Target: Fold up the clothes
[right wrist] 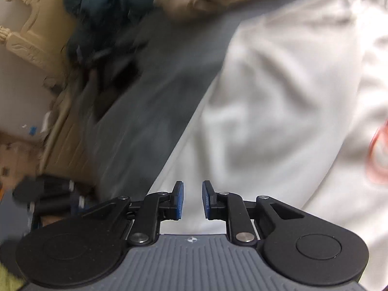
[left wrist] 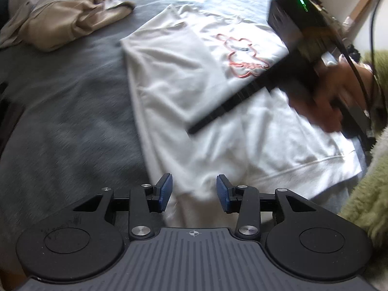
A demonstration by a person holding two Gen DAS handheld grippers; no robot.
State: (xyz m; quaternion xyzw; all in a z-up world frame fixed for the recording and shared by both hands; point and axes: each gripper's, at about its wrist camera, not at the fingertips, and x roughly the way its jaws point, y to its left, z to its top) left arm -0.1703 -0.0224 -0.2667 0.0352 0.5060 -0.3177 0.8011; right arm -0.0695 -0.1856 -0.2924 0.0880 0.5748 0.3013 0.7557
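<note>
On the grey bed: white T-shirt (left wrist: 218,111) is lying partly folded.
Left gripper (left wrist: 194,191): jaws standing apart, gripping nothing.
Right gripper (right wrist: 192,200): jaws narrowly apart, hovering over shirt, empty.

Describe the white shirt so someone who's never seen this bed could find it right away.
Start at the grey bedspread that covers the bed. The white shirt lies spread flat across its middle. Unlike the crumpled beige garment at the far corner, it is white and carries a red outline drawing on its chest.
</note>
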